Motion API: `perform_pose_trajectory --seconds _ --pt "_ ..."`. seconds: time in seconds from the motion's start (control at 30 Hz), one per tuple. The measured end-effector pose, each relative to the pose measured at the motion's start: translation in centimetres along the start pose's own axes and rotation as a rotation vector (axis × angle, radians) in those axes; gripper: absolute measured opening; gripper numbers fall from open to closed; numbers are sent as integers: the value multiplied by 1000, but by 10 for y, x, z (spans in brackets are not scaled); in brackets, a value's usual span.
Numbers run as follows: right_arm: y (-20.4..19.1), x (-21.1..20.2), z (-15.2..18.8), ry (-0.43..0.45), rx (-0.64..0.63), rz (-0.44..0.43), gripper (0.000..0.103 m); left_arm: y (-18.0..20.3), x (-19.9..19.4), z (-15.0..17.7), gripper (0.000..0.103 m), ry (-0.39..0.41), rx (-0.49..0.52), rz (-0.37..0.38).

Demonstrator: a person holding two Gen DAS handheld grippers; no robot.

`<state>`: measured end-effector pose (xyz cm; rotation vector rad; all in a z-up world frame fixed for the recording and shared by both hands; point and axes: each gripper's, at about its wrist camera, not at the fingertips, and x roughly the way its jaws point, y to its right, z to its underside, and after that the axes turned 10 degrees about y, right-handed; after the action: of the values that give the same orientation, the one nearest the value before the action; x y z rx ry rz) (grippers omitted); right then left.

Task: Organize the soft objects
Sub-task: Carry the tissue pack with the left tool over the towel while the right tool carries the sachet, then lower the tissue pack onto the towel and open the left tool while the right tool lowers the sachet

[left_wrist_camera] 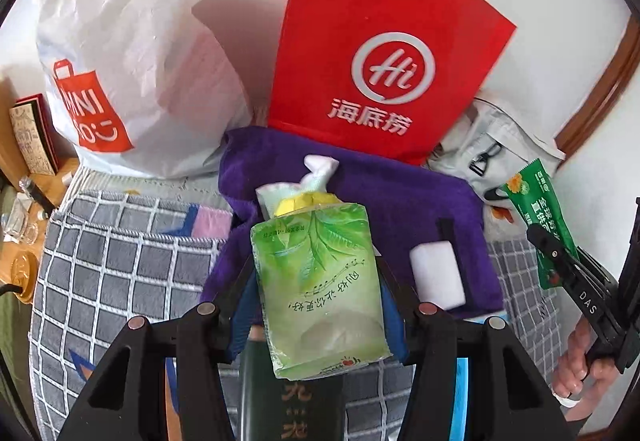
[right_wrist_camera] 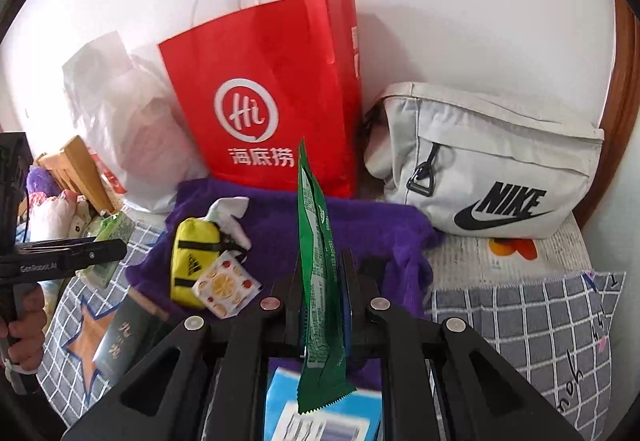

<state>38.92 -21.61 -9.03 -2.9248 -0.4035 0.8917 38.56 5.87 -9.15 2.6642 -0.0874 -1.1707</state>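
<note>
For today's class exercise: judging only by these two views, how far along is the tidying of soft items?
Nothing looks put away yet. In hand: the left gripper clamps the green tissue pack; the right gripper clamps the green sachet. Left: the yellow pouch and fruit-print packet lie on the purple towel.

Bright, even daylight — soft shadows, sharp centre — heavy fisheye edges.
</note>
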Motion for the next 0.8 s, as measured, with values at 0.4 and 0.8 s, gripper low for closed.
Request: perform_pose_trajectory --seconds 0.4,0.8 --pt "16 66 13 -105 8 -13 13 13 44 -25 51 -46 -1 51" --pt "37 102 38 -209 56 -30 13 24 73 -21 52 -85 58 62"
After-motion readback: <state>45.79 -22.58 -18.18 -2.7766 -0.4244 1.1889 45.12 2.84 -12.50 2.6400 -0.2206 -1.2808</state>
